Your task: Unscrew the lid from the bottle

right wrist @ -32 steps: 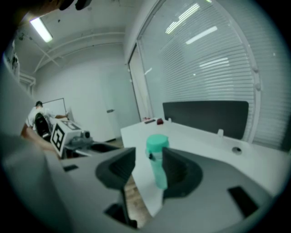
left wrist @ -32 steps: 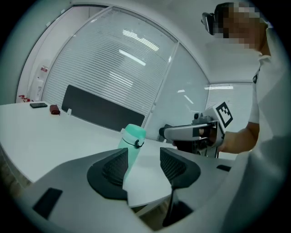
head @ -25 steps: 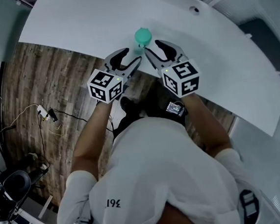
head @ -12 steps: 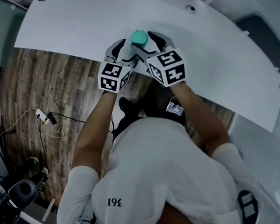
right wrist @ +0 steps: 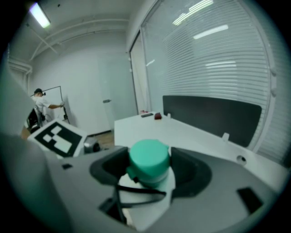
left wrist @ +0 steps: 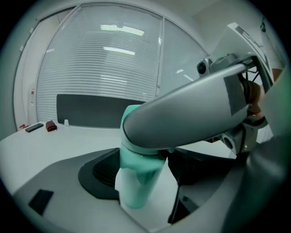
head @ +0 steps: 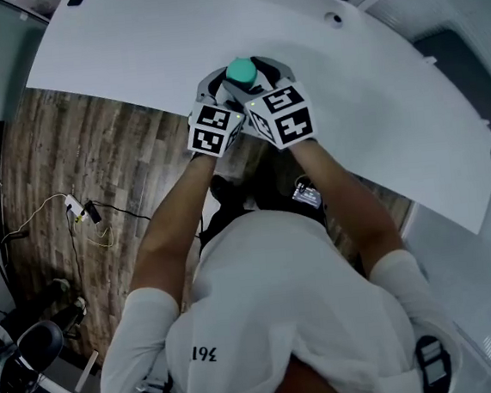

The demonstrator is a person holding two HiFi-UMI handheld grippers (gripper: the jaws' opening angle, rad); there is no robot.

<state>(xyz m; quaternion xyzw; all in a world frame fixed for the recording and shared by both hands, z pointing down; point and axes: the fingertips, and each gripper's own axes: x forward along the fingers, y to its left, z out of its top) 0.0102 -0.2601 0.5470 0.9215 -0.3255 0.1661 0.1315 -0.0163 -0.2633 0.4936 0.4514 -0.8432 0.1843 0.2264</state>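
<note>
The left gripper (left wrist: 142, 178), whose jaws have just been opening wide, straddles the body of the bottle (left wrist: 135, 193) without pressing on it. The right gripper (right wrist: 151, 175) has also just been opening wide, and its jaws stand either side of the green lid (right wrist: 149, 157), unclamped. The bottle stands upright, long axis vertical, lid up, at the near edge of the white table (head: 127, 47).

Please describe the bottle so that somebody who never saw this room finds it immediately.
Look at the long white table. Near its edge by the person stands one small bottle. Its round mint-green lid marks it out from the small dark thing and red thing at the far end.
</note>
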